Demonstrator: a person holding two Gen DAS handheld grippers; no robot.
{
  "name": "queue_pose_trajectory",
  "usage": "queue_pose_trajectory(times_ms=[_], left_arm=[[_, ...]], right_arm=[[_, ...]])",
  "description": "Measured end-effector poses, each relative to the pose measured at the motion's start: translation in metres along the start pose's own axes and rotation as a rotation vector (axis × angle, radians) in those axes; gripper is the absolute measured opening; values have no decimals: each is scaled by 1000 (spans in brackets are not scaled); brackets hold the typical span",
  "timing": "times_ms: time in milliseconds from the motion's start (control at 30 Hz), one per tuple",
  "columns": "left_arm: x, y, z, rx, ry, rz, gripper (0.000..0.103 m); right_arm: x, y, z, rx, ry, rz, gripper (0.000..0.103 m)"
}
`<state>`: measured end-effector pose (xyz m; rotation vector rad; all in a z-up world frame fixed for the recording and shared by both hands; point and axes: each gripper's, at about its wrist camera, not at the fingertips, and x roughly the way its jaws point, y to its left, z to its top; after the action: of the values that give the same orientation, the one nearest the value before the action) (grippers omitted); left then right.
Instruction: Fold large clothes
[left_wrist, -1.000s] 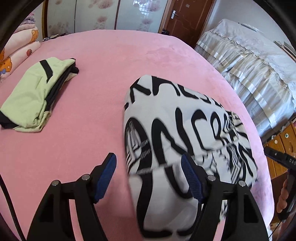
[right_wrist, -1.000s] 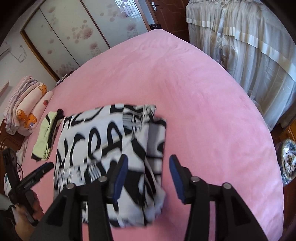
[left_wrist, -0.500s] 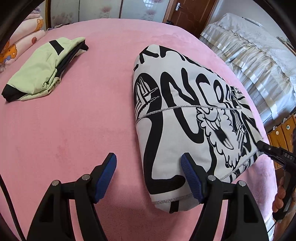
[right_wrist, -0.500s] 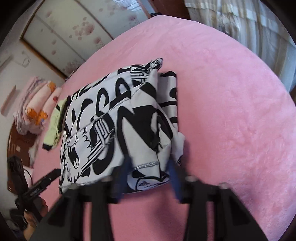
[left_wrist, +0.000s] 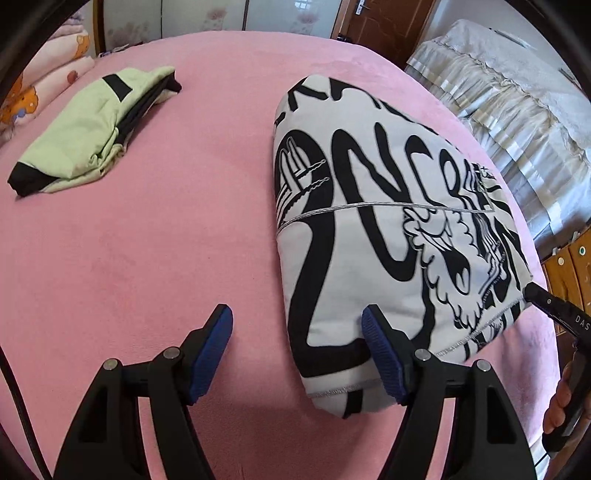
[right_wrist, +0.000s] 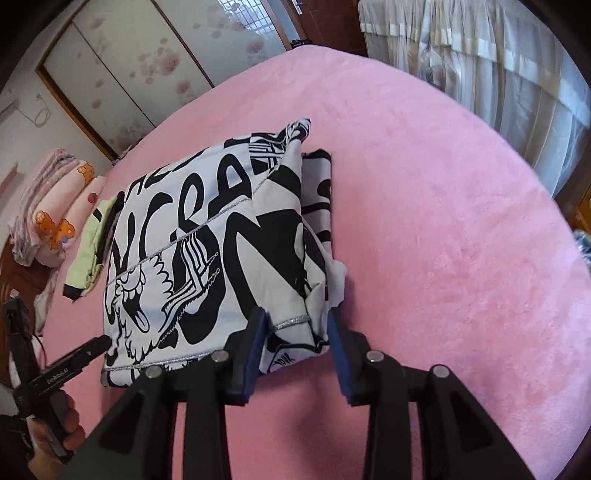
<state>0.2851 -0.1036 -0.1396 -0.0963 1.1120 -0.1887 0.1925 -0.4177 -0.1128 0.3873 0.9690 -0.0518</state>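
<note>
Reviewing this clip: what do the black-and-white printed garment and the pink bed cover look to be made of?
Black-and-white printed garment: looks like a smooth matte knit, possibly cotton jersey or sweatshirt fabric; it holds soft rounded folds, with a glinting silvery line of stitching across it. Pink bed cover: looks like short-pile plush or fleece; its fuzzy surface shows lighter and darker brushed patches. Exact fibres cannot be told.

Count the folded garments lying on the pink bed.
2: the black-and-white printed garment near the grippers, and the green garment further off, beside stacked bedding. More may lie out of view.
</note>
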Motion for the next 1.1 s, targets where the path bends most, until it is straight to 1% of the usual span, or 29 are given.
queue_pose_trajectory(times_ms=[67,200,333,367,433,467,500,567,633,700,767,800,833,933,967,1000,1067,1100], left_arm=[[-8,-5,0,-3,9,-4,71],[-16,-6,0,-18,71,-12,71],[-26,-6,-4,-10,103,1,72],[-28,-5,-5,-11,109,24,72],[-33,-5,-5,-2,117,50,72],[-35,-4,-5,3,120,49,72],[-38,-3,-4,3,121,40,72],[-43,2,-2,-16,125,8,72],[-47,5,0,-39,128,-51,72],[-52,9,3,-68,118,-96,72],[-53,12,9,-100,114,-150,75],[-52,14,13,-110,123,-173,86],[-51,14,17,-112,130,-186,91],[-45,11,32,-81,142,-192,91],[-42,10,37,-74,146,-200,91],[-38,9,43,-68,156,-220,91],[-25,8,53,-70,180,-252,91],[-18,8,58,-80,195,-264,91]], right_arm=[[-8,3,-2,-26,-14,-19,35],[-23,10,-8,-49,-23,-21,35],[-38,27,-19,-108,-56,-20,45],[-41,33,-22,-132,-63,-31,46],[-44,45,-27,-195,-63,-77,49],[-45,50,-30,-225,-57,-120,54],[-45,53,-32,-244,-51,-142,61],[-47,57,-33,-266,-40,-146,63],[-50,58,-32,-271,-34,-145,63],[-51,57,-26,-269,-11,-122,63],[-51,54,-16,-256,9,-99,63],[-50,52,-9,-243,16,-94,63],[-49,49,-2,-227,24,-84,63],[-45,37,27,-151,50,-32,65],[-42,32,37,-129,58,-14,67],[-37,27,49,-110,71,4,74],[-24,18,69,-94,98,25,82],[-15,13,78,-82,119,48,84]])
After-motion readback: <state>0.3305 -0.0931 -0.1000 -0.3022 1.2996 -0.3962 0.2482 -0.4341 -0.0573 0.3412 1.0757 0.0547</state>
